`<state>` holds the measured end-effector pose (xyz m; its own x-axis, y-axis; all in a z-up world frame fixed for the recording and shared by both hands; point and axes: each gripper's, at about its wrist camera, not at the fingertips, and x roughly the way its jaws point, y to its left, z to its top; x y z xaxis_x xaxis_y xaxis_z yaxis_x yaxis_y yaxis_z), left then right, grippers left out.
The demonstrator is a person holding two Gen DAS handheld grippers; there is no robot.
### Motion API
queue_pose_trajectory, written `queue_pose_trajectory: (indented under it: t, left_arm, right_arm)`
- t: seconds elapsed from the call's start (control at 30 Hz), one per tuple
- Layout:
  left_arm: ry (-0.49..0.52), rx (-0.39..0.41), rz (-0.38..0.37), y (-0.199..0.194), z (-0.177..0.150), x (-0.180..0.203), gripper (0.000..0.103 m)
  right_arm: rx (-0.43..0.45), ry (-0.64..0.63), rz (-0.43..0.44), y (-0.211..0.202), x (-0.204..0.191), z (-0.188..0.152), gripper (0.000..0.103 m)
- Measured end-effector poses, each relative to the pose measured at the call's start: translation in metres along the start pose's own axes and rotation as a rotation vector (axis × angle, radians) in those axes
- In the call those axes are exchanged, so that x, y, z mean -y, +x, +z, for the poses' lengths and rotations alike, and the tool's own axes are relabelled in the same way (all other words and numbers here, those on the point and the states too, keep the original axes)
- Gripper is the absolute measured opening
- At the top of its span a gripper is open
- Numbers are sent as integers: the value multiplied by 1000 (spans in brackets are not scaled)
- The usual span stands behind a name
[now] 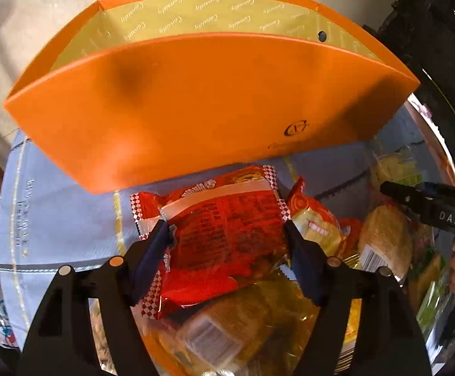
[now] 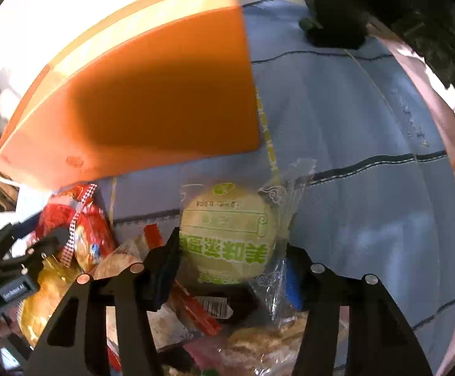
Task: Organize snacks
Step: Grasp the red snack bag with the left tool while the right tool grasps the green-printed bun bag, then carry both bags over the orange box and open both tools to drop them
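The left claw (image 1: 227,235) clamps a red snack packet (image 1: 224,219) atop the snack pile on the blue-clothed counter (image 1: 70,219). The right claw (image 2: 230,250) appears clamped on a round green-labelled pastry (image 2: 227,232). An open orange box (image 1: 196,94) stands just beyond, walling off the far side.

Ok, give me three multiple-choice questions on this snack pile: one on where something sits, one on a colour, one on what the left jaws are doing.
1. Where is the orange box relative to the snack pile?
A. behind it on the cloth
B. under it
C. inside a drawer

2. What colour is the print on the round cake packet between the right gripper's jaws?
A. blue
B. green
C. black

3. What are the left gripper's jaws around?
A. nothing
B. the box rim
C. the red packet

Answers: 1 A, the box stands past the packets on the blue cloth. 2 B, green characters. 3 C, both pads flank the red wrapper's sides.
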<state>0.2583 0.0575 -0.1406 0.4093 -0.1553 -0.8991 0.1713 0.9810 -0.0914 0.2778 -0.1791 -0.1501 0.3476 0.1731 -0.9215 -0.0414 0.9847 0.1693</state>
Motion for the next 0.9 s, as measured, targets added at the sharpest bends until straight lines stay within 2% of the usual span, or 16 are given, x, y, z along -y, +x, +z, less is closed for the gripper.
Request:
queue_pose_trajectory:
  t: [0.07,0.37,0.43,0.57,0.73,0.9]
  left_arm:
    - [-3,17,-20,-11,-5,0,71]
    - [11,100,-10,-64,-14,-3,71]
    - [4,132,1,-79,-13,-5,71]
    - [7,199,12,-115,-10,-7,71]
    - [13,301,43,-156,12,-2,71]
    - [-36,348,74,-174,40,-8,71]
  right_arm:
    - [13,3,2,-7,-1,-4,56]
    - [113,3,27,-58,-2,-5,56]
    - [143,3,40,-69,7,3,56]
    - [212,-21,42,-101,1,6,56]
    - [284,-46,55,-131,-10,16,56]
    - [360,-87,65,-159,-26,41,56]
